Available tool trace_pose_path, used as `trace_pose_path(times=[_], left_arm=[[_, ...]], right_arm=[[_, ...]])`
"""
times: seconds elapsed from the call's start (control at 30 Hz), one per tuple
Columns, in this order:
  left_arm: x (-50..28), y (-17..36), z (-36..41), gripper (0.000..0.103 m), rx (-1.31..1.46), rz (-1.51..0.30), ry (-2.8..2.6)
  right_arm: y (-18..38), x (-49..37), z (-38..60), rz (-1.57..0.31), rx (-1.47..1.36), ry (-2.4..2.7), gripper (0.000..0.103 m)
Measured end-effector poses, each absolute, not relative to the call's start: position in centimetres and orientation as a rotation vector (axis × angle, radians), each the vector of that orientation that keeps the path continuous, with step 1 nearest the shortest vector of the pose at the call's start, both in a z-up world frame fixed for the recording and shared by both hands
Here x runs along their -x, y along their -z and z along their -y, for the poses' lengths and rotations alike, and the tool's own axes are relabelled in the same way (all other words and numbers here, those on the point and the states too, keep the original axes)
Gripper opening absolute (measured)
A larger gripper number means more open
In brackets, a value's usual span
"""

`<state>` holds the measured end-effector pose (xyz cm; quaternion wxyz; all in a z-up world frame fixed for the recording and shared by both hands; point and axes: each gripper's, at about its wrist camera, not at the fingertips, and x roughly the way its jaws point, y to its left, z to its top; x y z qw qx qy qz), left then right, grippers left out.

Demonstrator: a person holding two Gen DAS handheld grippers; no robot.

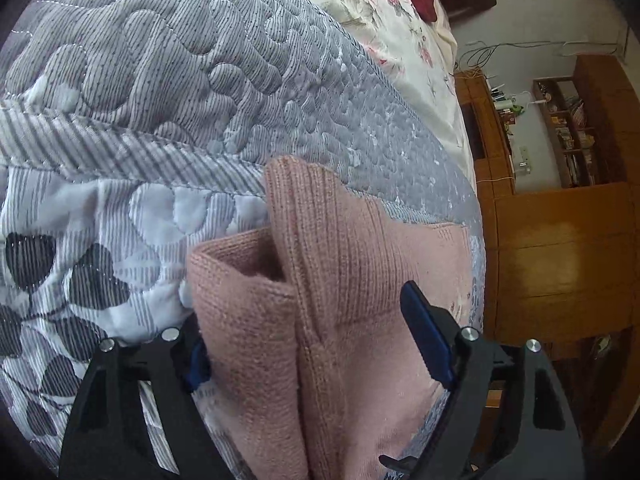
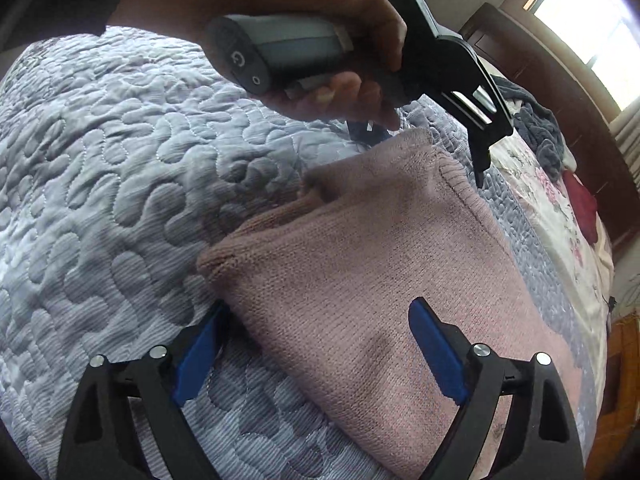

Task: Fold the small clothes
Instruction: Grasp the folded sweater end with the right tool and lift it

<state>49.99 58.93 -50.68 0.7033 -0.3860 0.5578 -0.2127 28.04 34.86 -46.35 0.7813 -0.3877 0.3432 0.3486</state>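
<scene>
Pink knit sweater on quilt, L gripper & R gripper — both agape

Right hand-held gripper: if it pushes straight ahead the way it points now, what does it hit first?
The pink knit. The right hand-held gripper is open with the knit's near edge already between its fingers, so contact looks almost immediate. Farther along that line sits the left hand-held gripper; depth there is unclear.

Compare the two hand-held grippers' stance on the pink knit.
The left hand-held gripper straddles a bunched, standing fold of the pink knit garment; the right hand-held gripper straddles a flat corner. The left sits at the far end, the right at the near end. Both are open, with blue pads.
</scene>
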Motion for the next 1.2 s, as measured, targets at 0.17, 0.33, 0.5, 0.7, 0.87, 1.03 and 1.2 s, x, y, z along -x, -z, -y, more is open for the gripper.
trace_pose_path(times=[0.17,0.33,0.5,0.7,0.87,1.03,1.2], left_arm=[[-50.1,51.3,-59.8,0.053,0.872,-1.256,0.452],[-50.2,51.5,-60.1,0.047,0.864,-1.270,0.447],[-50.4,51.4,-60.1,0.037,0.860,-1.280,0.440],[-50.9,50.9,-59.7,0.033,0.841,-1.296,0.426],[-51.4,50.0,-59.2,0.030,0.806,-1.315,0.408],[-52.0,48.9,-58.6,0.027,0.774,-1.326,0.376],[-52.4,47.4,-57.9,0.025,0.755,-1.326,0.354]], right_arm=[[46.6,-27.8,-36.5,-0.687,0.859,-0.720,0.081],[46.6,-27.1,-37.7,-0.656,0.880,-0.706,0.068],[46.6,-25.9,-38.2,-0.668,0.866,-0.710,0.054],[46.3,-25.7,-38.2,-0.695,0.827,-0.705,0.034],[45.3,-26.7,-37.6,-0.708,0.772,-0.699,0.021],[44.1,-27.3,-37.0,-0.727,0.708,-0.701,0.017],[42.4,-27.8,-36.3,-0.722,0.655,-0.700,0.014]])
